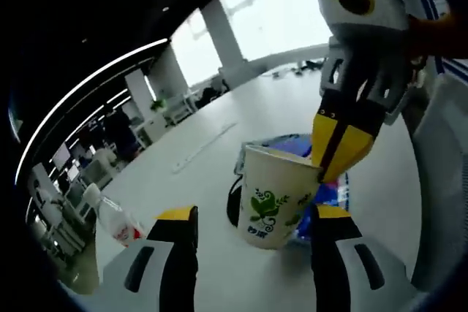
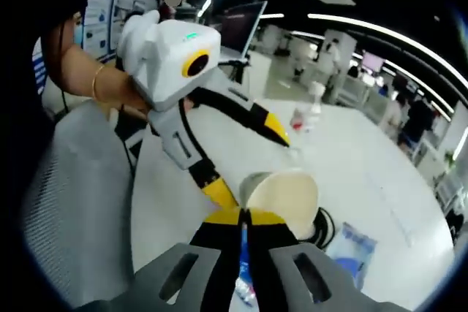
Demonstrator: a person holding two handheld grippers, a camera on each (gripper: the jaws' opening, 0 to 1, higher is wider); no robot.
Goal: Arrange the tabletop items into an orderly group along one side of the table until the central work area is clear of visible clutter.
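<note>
A white paper cup [image 1: 274,196] with a green leaf print stands on the white table [image 1: 212,268]. My right gripper [image 1: 338,153] reaches down from the upper right, shut on the cup's rim. In the right gripper view its yellow tips [image 2: 245,217] pinch the rim of the same cup [image 2: 287,196]. My left gripper [image 1: 252,213] is open, its jaws low on either side of the cup and apart from it. It also enters the right gripper view from the left as the left gripper [image 2: 248,161], jaws spread just short of the cup.
A blue packet [image 1: 292,144] [image 2: 351,246] and a black cable [image 1: 234,206] [image 2: 323,228] lie by the cup. A clear plastic bottle [image 1: 117,221] [image 2: 303,115] stands farther off. A grey mesh chair [image 2: 73,202] [image 1: 439,180] borders the table. A person's arm [image 2: 95,82] holds the left gripper.
</note>
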